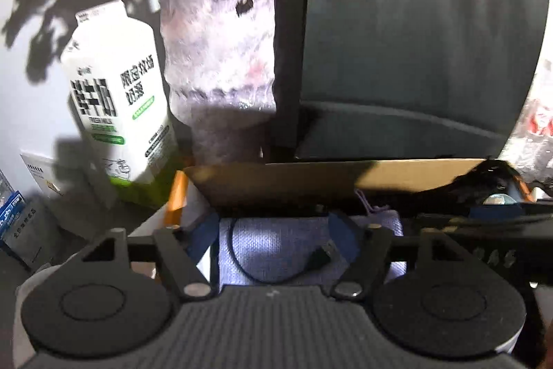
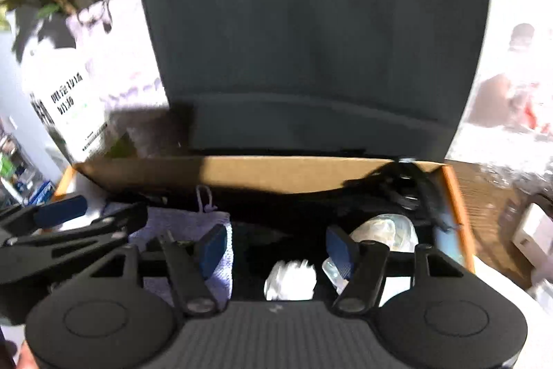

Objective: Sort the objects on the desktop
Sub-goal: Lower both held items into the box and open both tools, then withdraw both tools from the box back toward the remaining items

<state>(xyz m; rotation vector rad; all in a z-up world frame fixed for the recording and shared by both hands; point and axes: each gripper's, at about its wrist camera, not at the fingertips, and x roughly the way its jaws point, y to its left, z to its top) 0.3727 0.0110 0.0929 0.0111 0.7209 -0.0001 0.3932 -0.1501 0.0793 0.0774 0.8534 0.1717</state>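
Both grippers hang over an open cardboard box (image 1: 414, 172) with an orange rim. My left gripper (image 1: 273, 237) is open above a lavender cloth pouch (image 1: 276, 251) inside the box, with a short black cable (image 1: 311, 260) lying on the pouch. My right gripper (image 2: 278, 246) is open over the box (image 2: 276, 170), above a white crumpled item (image 2: 290, 279) and clear plastic packets (image 2: 383, 229). The pouch also shows in the right wrist view (image 2: 186, 223), with the left gripper (image 2: 65, 223) beside it. Black straps (image 2: 411, 185) lie in the box's far right corner.
A dark monitor (image 1: 414, 40) stands right behind the box. A white milk carton (image 1: 117, 92) and a frosted vase (image 1: 221, 64) with flower stems stand at the back left. Small boxes (image 1: 17, 223) sit at the left. A white device (image 2: 532, 230) lies on the wooden desk at right.
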